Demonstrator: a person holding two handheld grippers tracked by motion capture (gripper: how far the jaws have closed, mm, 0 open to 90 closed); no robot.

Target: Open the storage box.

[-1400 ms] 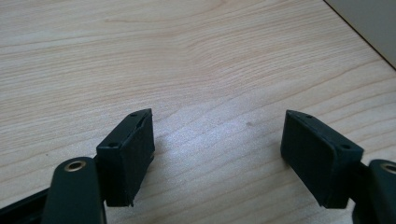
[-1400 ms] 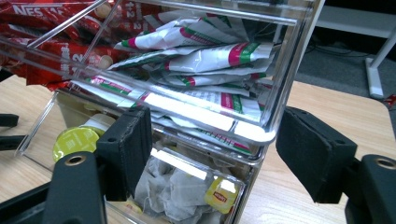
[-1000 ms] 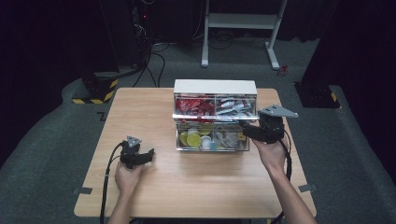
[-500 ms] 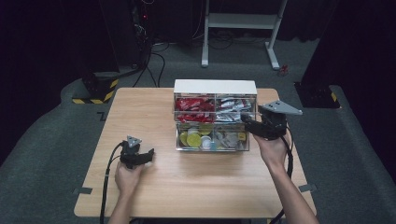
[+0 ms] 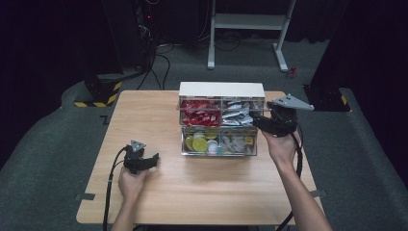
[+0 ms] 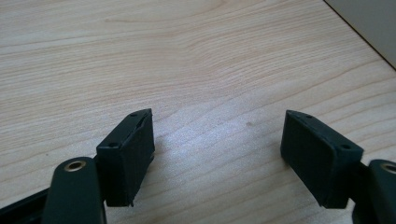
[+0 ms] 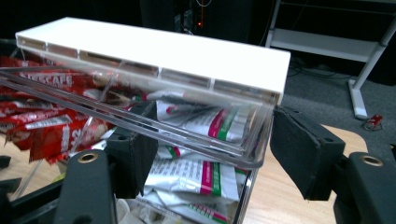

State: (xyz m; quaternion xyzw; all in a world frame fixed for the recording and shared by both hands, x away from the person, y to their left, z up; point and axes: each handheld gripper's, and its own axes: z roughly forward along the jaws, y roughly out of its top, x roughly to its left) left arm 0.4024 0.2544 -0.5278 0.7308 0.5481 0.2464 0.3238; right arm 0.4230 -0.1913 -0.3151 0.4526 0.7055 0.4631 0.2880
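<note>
Right gripper: the right gripper (image 7: 210,154) sits at the right end of the clear drawer organizer (image 5: 219,122). Its jaws have just been closing, with the corner of the upper clear drawer (image 7: 252,154) between them. The left pad lies against the drawer's front wall; the right pad stands just beside the corner, and whether it touches cannot be told.
Right hand: the hand (image 5: 281,147) holds this gripper from below, at the organizer's right side on the tabletop (image 5: 144,110).
Upper drawer: pulled forward under the white top (image 7: 154,51). Its right compartment holds silver sachets (image 7: 205,126) with green and pink stripes; its left compartment holds red Nescafe sachets (image 7: 42,126).
Lower drawer: the lower drawer (image 5: 219,143) stands further out toward the person. On its left lie round yellow-green items (image 5: 198,142); on its right lie small pale packets (image 5: 233,142), too small to name.
Left gripper: the left gripper (image 6: 217,154) rests low over bare wood, jaws wide apart with nothing between them, well apart from the organizer toward the front left.
Left hand: the hand (image 5: 131,180) holds it from behind.
</note>
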